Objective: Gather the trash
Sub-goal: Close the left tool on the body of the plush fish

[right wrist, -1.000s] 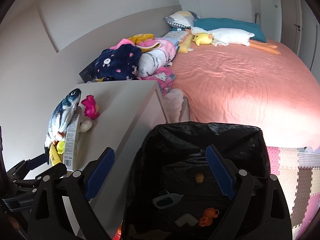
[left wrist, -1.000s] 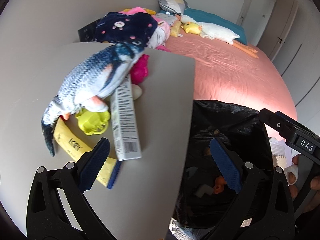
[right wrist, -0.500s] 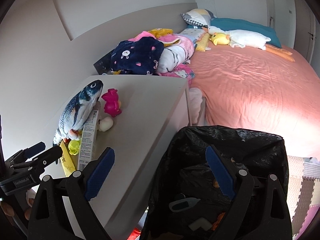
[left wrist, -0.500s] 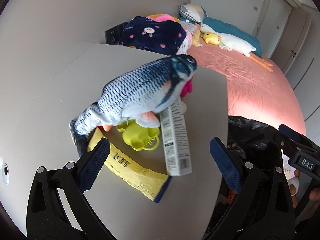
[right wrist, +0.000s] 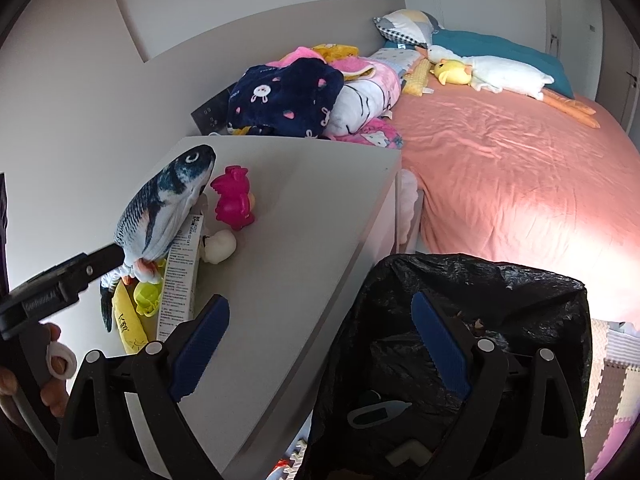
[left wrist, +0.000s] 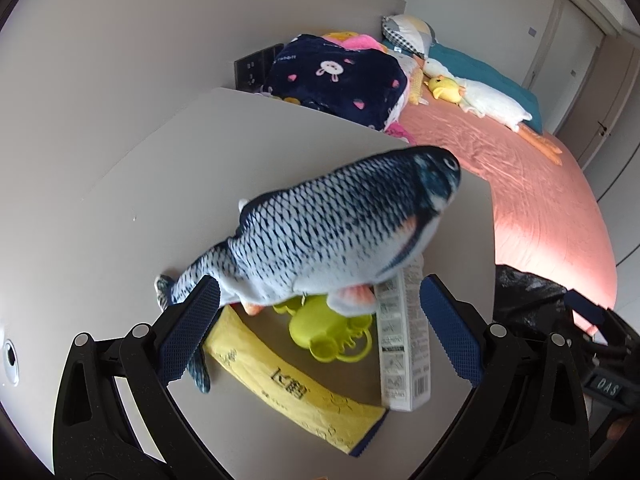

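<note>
A plush fish (left wrist: 340,236) lay on the grey cabinet top (right wrist: 304,216), a pink toy (right wrist: 234,200) and a small white toy (right wrist: 218,245) beside its head. Beyond the cabinet, a navy bunny-print blanket (right wrist: 288,98) was heaped against a pink bed (right wrist: 500,168), where a white goose plush (right wrist: 508,74) lay by what seemed a teal pillow (right wrist: 500,50).

Looking like a bedroom in a home: a wide bed (right wrist: 500,168) in a salmon-pink sheet filling the right side, pillows (right wrist: 404,26) and a long white goose plush (right wrist: 508,72) lying at its head, folded children's blankets (right wrist: 288,96) piling against the headboard (right wrist: 240,40), foam play mats (right wrist: 612,380) covering the floor, closet doors (left wrist: 576,52) lining the far wall, toys sitting on a pale bedside counter (right wrist: 312,208).
</note>
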